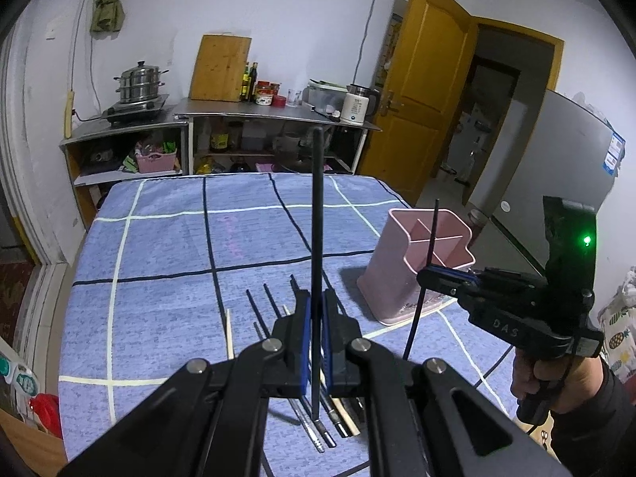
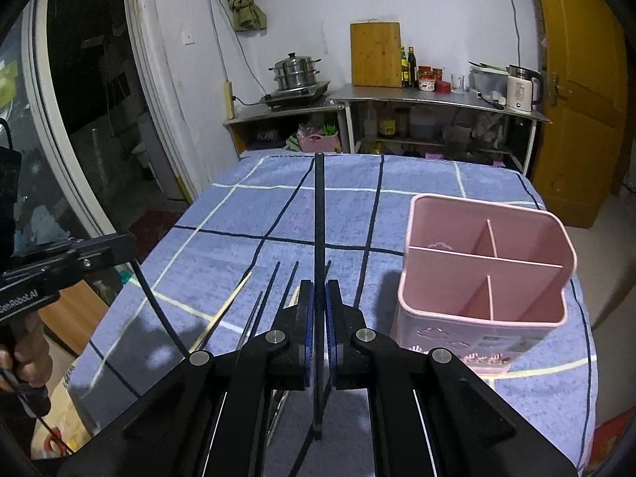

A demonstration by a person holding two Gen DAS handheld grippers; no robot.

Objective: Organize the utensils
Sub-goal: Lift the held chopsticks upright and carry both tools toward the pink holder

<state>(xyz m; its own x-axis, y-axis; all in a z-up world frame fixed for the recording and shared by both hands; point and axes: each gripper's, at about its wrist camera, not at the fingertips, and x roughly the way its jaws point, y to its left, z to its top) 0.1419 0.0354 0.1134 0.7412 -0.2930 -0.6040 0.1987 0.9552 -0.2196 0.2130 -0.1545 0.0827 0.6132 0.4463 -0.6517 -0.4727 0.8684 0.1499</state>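
My left gripper [image 1: 317,302] is shut on a black chopstick [image 1: 317,214] that stands upright between its blue pads. Further right in this view, my right gripper [image 1: 423,276] pinches a second black chopstick [image 1: 432,234] just in front of the pink utensil holder [image 1: 387,278]. From the right wrist, that right gripper [image 2: 320,294] is shut on its black chopstick [image 2: 319,214]. The pink holder [image 2: 415,246], divided into three compartments, stands upright to the right with nothing in it. Several loose chopsticks [image 2: 274,290], one of them wooden [image 2: 228,306], lie on the cloth below both grippers. The left gripper [image 2: 127,248] shows at the left edge.
A blue checked cloth [image 1: 167,246] covers the table. Behind it are steel counters with a steamer pot [image 1: 139,83], a cutting board [image 1: 219,67] and a kettle [image 1: 357,107]. A yellow door [image 1: 429,87] and a grey fridge [image 1: 556,167] stand to the right.
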